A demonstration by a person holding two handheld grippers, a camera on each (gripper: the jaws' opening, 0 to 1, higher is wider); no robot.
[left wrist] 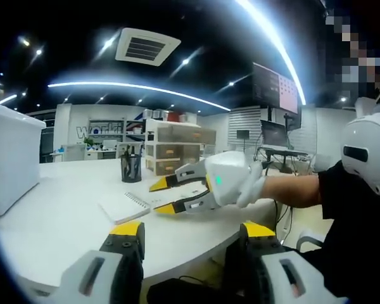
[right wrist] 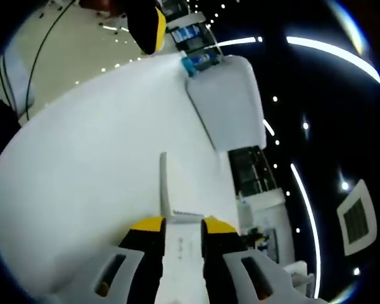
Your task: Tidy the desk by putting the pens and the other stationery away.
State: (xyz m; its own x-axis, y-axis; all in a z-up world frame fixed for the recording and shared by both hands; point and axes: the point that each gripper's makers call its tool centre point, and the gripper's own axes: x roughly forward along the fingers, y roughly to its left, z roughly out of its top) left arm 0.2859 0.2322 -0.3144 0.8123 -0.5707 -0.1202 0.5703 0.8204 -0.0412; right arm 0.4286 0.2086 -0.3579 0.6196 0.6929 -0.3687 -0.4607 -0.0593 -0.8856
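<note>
Left gripper view — left gripper (left wrist: 190,244) spread, empty, off the white desk (left wrist: 57,221); notebook (left wrist: 130,206) lies near black pen cup (left wrist: 132,168). Right gripper view — right gripper (right wrist: 180,231) jaws apart over notebook (right wrist: 171,202); grip uncertain.

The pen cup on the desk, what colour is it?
Black mesh; the pen cup shows best in the left gripper view.

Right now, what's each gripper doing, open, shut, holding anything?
Left gripper: open, fingers apart, holding nothing.
Right gripper: fingers either side of the spiral notepad on the white desk; whether it grips, cannot be told.
</note>
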